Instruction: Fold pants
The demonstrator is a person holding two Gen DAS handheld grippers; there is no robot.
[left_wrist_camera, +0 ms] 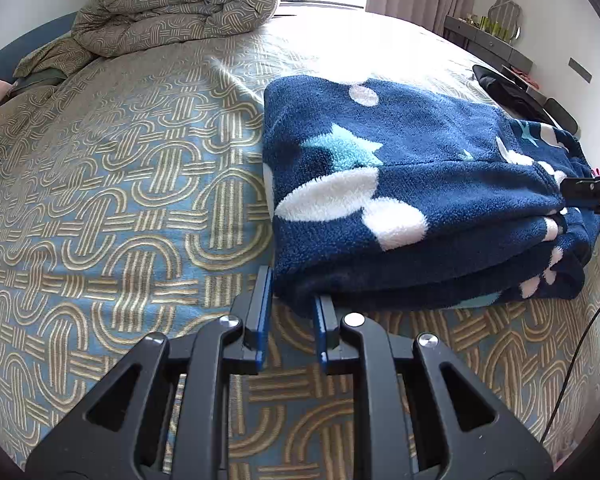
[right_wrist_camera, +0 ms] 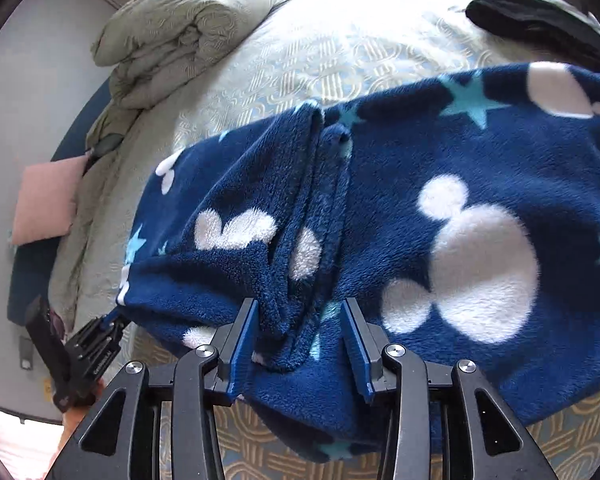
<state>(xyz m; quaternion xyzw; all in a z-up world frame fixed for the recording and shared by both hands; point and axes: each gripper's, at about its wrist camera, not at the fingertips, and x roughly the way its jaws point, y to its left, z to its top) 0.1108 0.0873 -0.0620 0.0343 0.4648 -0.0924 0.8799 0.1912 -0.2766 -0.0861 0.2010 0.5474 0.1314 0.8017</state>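
Left wrist view: fleece pants [left_wrist_camera: 400, 200] folded on bed [left_wrist_camera: 120, 220], left gripper [left_wrist_camera: 290, 312] jaws open at corner. Right gripper [right_wrist_camera: 300, 336] jaws open around hem, probably squaring the stack.

My left gripper [left_wrist_camera: 291, 300] sits low on the bedspread [left_wrist_camera: 112, 200], jaws parted, at the near left corner of the folded navy fleece pants [left_wrist_camera: 400, 200]. My right gripper [left_wrist_camera: 592, 196] meets their right edge. A rolled duvet [left_wrist_camera: 180, 4] lies far left.
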